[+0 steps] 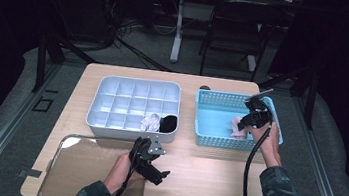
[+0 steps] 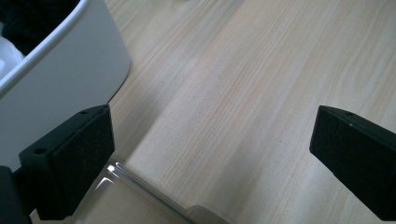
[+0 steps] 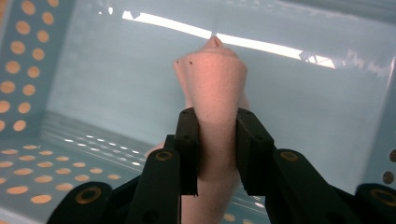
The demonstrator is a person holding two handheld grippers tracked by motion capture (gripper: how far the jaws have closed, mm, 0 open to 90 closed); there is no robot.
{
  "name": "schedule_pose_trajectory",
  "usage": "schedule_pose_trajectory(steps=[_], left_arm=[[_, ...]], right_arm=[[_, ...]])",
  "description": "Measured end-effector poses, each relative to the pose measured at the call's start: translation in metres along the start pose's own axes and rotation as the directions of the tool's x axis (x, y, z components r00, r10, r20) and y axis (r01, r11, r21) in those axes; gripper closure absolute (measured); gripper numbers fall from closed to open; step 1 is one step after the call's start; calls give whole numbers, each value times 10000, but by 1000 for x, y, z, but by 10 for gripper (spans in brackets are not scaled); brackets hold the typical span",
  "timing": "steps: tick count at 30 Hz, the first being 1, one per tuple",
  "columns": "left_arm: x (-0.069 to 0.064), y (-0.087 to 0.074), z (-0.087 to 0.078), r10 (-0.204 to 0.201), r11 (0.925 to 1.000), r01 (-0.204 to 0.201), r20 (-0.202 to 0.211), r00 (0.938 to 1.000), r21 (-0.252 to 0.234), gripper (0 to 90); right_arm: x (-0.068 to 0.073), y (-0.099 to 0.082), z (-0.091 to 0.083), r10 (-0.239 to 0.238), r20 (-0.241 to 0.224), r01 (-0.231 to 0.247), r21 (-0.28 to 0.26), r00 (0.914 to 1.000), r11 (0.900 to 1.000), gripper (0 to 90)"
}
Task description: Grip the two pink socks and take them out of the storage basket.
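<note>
A pale pink sock (image 3: 217,79) stands up between the two black jaws of my right gripper (image 3: 217,149), whose pads press on both its sides. In the high view this gripper (image 1: 246,123) is inside the blue perforated basket (image 1: 208,138) at the right, with the pink sock (image 1: 237,127) at its tip. My left gripper (image 1: 156,170) rests low over the wooden table in front of the white divided tray (image 1: 136,86). In its own view the left gripper (image 2: 210,158) stands wide open with bare wood between the jaws.
The white tray holds a white rolled item (image 1: 150,123) and a black one (image 1: 168,123) in its front compartments. A clear lid (image 1: 78,167) lies at the table's front left; the lid's edge (image 2: 140,186) shows under the left jaws. The tray's corner (image 2: 70,79) is close by.
</note>
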State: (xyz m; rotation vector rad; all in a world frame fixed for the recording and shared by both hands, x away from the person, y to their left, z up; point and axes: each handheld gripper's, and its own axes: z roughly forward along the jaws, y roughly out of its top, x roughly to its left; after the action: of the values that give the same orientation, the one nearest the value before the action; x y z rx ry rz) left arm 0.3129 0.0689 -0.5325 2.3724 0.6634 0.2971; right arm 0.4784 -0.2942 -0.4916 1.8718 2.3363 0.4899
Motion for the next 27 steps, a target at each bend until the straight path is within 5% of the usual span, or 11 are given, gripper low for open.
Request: schedule_pose_trajectory(steps=[27], left_arm=[[0, -1, 3, 26, 10000, -26, 45, 10000, 5, 3]], right_arm=[[9, 7, -63, -558, 57, 561, -1248, 9984, 9906, 732]])
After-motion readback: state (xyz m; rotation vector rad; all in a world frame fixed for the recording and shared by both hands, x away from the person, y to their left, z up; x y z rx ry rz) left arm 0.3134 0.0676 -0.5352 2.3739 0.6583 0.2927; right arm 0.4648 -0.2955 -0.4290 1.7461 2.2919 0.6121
